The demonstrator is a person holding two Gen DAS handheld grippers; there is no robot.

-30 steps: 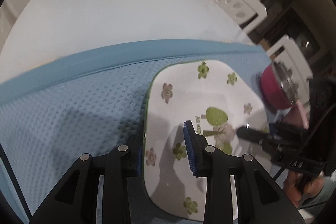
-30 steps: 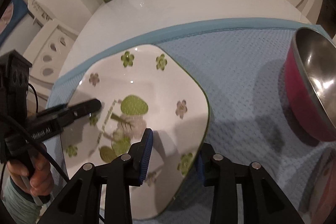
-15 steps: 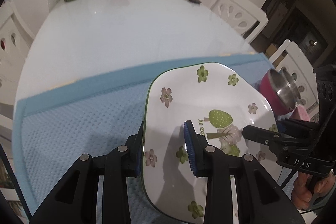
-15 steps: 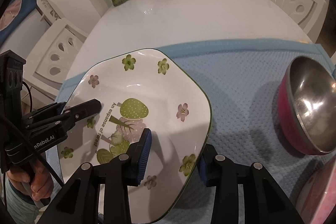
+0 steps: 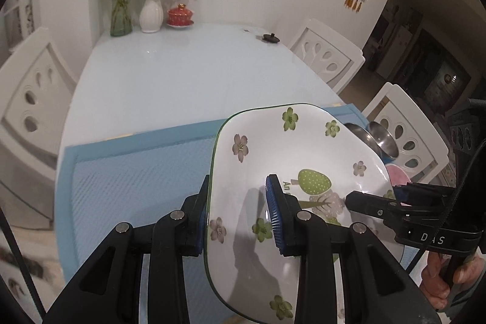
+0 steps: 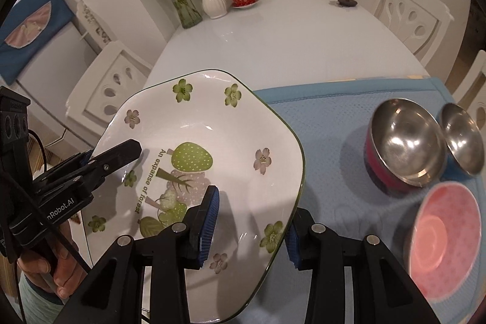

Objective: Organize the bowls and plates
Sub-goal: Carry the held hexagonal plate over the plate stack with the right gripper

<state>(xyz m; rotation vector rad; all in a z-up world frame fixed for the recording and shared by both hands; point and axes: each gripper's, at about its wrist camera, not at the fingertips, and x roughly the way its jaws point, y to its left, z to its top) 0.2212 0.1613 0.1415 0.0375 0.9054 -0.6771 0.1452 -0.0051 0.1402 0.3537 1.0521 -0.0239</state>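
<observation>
Claws grip opposite rims of the flowered plate: left claw, right claw, keeping it balanced above the desk's blue mat.

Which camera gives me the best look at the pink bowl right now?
The right wrist view: the pink bowl shows nearly whole there, interior up, on the blue mat beside two steel bowls. In the left wrist view only a pink sliver shows past the flowered plate.
</observation>
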